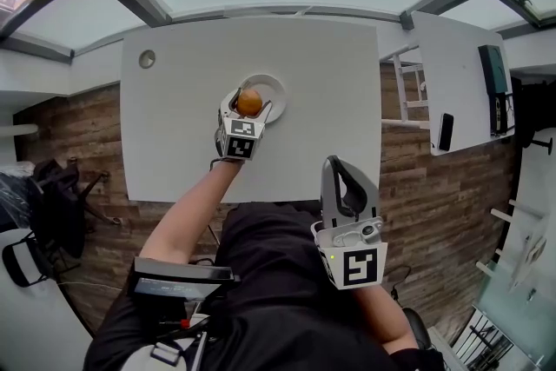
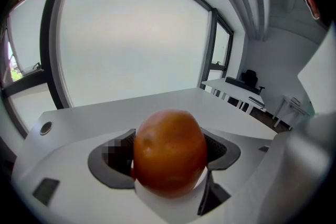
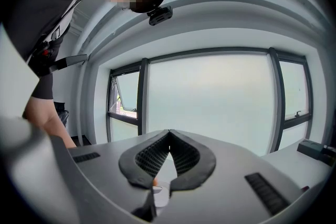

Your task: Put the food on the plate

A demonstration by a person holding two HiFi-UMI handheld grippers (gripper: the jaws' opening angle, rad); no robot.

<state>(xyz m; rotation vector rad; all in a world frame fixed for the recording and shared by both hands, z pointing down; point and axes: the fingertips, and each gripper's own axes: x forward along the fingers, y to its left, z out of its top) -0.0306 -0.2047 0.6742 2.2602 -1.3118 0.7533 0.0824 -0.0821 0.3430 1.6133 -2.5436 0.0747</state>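
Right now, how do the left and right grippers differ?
The left gripper has its jaws wide, clamped on the orange fruit; the right gripper has its jaws closed tip to tip on nothing. The left gripper is over the plate on the table; the right gripper is nearer the person's body. Both are the same design.

Bright window daylight; strong fisheye distortion, dark vignetted corners.

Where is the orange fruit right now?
In the head view the orange fruit is gripped between the jaws of the left gripper, over the white plate near the middle of the white table.
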